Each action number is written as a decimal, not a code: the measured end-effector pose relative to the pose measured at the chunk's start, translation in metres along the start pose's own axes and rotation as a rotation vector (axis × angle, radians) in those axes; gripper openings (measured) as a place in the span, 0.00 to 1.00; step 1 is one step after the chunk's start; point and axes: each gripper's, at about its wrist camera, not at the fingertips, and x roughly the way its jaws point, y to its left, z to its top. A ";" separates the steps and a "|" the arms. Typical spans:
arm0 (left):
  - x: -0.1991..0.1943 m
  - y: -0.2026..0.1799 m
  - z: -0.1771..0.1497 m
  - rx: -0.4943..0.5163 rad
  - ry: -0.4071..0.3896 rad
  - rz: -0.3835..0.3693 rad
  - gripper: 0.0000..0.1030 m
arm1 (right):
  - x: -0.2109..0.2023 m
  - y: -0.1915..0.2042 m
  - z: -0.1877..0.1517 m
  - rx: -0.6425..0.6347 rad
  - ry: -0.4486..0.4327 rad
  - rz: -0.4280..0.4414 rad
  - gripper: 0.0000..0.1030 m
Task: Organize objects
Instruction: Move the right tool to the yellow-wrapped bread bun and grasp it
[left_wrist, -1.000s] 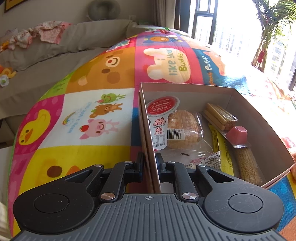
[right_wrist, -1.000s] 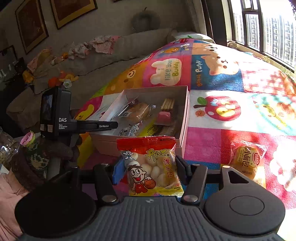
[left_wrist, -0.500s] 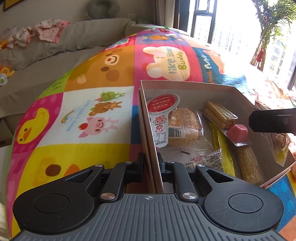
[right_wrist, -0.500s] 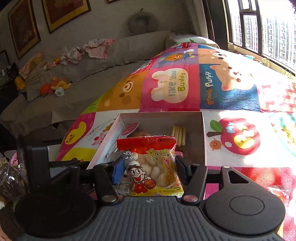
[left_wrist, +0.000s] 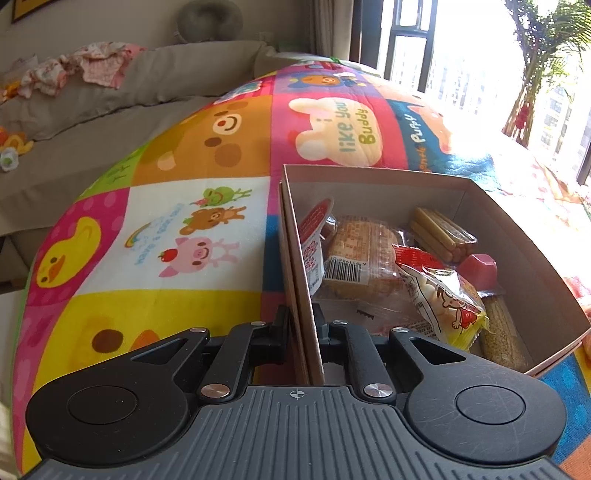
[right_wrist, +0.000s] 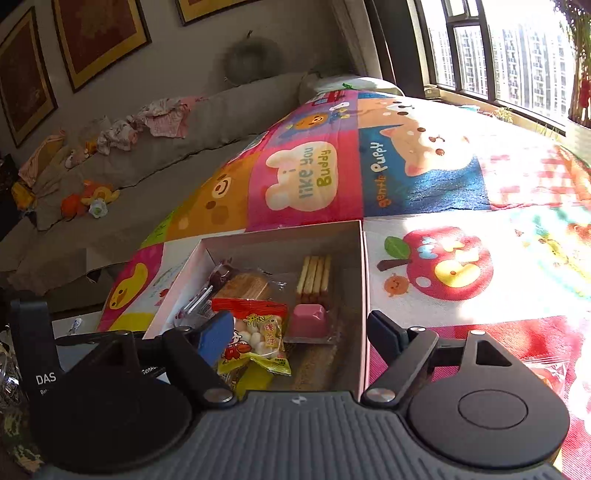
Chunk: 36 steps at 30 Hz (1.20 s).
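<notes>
A cardboard box (left_wrist: 373, 184) (right_wrist: 280, 236) sits on a colourful play mat. My left gripper (left_wrist: 301, 325) is shut on the box's near left wall. Inside lie a red and yellow snack bag (left_wrist: 439, 295) (right_wrist: 255, 339), a wrapped cake (left_wrist: 362, 254), biscuit sticks (left_wrist: 441, 232) (right_wrist: 314, 273), a pink jelly cup (left_wrist: 478, 269) (right_wrist: 308, 319) and a red-lidded cup (left_wrist: 314, 229). My right gripper (right_wrist: 299, 328) is open and empty above the box's near end, the snack bag lying free just below it.
The play mat (left_wrist: 166, 229) covers the floor. A grey sofa (right_wrist: 147, 162) with clothes and toys runs along the back left. Another snack packet (right_wrist: 550, 373) lies on the mat right of the box. Windows are at the far right.
My right gripper moved over the box, opened and let go of the snack bag, which now lies inside the box. My left gripper has kept its hold on the box wall.
</notes>
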 end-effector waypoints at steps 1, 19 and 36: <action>0.000 0.000 0.000 -0.005 0.000 -0.002 0.13 | -0.011 -0.010 -0.006 0.001 -0.014 -0.028 0.82; -0.016 -0.006 -0.013 -0.015 -0.029 0.017 0.16 | -0.056 -0.110 -0.099 0.133 -0.032 -0.284 0.87; -0.023 -0.002 0.002 -0.012 -0.063 0.026 0.13 | -0.046 -0.092 -0.110 0.069 -0.013 -0.290 0.87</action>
